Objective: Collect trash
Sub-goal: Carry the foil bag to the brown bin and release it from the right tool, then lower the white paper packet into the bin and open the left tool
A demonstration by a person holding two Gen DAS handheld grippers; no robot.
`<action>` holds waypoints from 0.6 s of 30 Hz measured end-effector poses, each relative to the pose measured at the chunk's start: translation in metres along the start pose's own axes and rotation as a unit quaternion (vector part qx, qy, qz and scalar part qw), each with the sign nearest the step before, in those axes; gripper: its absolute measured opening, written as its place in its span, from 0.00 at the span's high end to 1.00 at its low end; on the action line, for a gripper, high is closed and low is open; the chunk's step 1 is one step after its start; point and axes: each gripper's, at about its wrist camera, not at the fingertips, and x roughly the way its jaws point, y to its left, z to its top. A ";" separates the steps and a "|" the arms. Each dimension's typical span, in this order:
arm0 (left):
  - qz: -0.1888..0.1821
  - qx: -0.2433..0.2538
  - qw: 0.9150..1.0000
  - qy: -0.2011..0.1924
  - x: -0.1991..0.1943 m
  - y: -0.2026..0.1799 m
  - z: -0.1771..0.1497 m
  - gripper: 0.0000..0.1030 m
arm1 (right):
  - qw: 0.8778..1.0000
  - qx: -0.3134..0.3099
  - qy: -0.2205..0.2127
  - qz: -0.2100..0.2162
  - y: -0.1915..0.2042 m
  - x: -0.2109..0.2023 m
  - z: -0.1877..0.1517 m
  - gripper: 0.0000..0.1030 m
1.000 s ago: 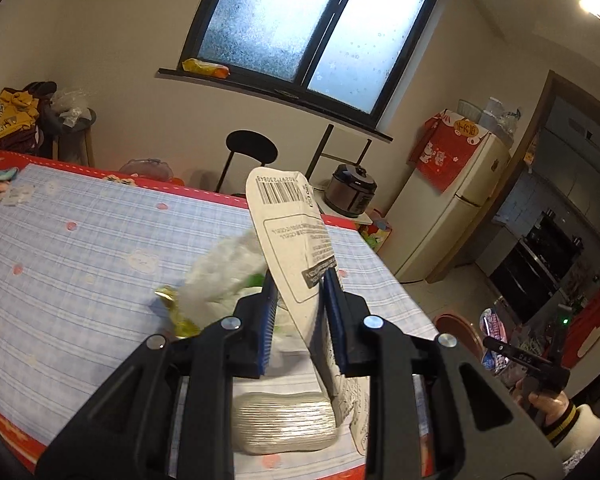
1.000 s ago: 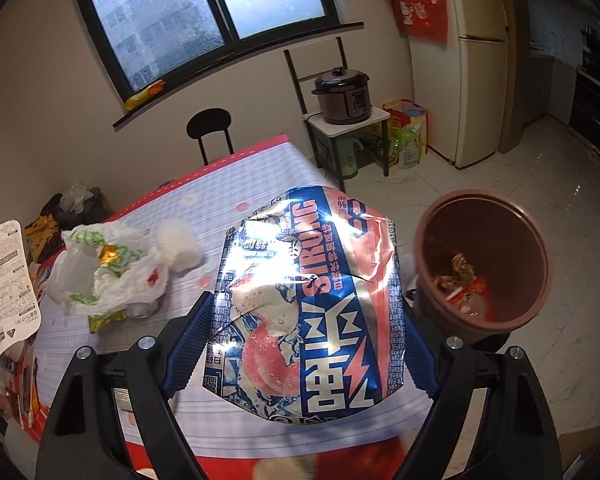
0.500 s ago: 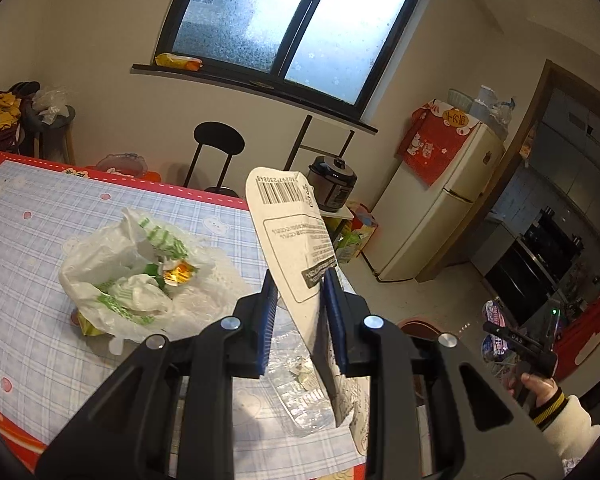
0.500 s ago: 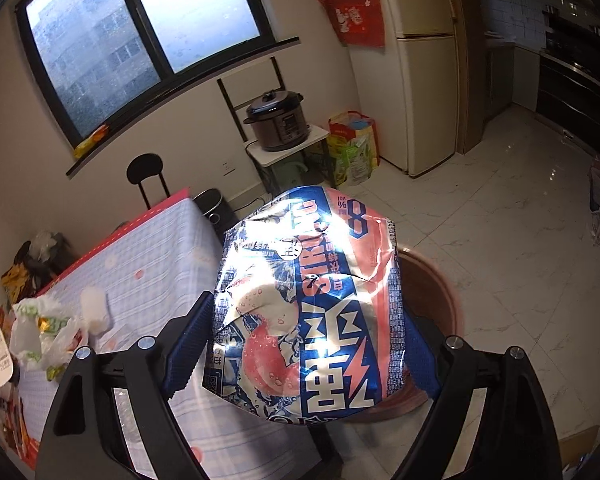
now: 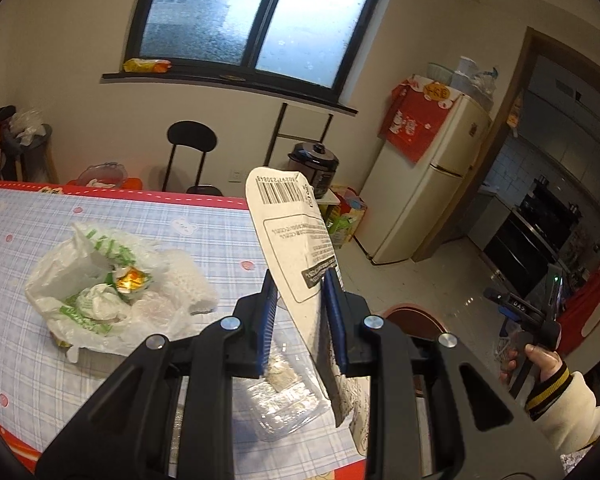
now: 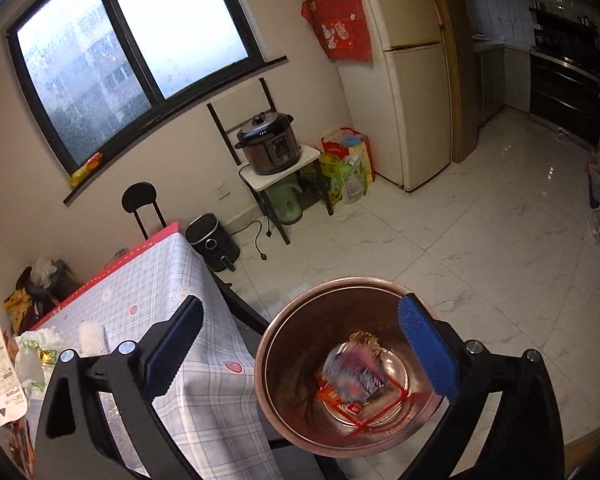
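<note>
My left gripper (image 5: 300,300) is shut on a white wrapper (image 5: 290,232) with a barcode, held upright above the table's right end. My right gripper (image 6: 300,344) is open and empty, directly over a brown trash bin (image 6: 296,320) on the floor beside the table. The blue-and-silver snack bag (image 6: 358,374) lies blurred inside the bin on red wrappers. A white plastic bag (image 5: 96,300) stuffed with trash and a clear plastic container (image 5: 284,404) lie on the checked tablecloth (image 5: 28,248). The bin's rim (image 5: 410,314) shows past my left gripper.
A black chair (image 5: 192,152) stands behind the table. A rice cooker (image 6: 270,144) sits on a small stand by the wall, an air fryer (image 6: 212,244) on the floor, a fridge (image 6: 404,72) to the right. Tiled floor spreads around the bin.
My right gripper opened over the bin and the blue snack bag dropped into it. My left gripper kept the white wrapper and swung a little further right along the table.
</note>
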 end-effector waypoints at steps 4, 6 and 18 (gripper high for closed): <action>-0.026 0.021 0.999 0.011 0.015 -0.023 0.001 0.74 | 1.000 -0.001 -0.011 -0.004 -0.005 -0.022 -0.002 0.05; -0.043 0.033 0.998 0.018 0.025 -0.038 0.000 0.74 | 1.000 0.002 -0.017 -0.009 -0.012 -0.036 -0.003 0.05; -0.153 0.101 0.980 0.079 0.106 -0.142 -0.013 0.74 | 0.996 0.051 -0.046 -0.065 -0.062 -0.114 -0.028 0.05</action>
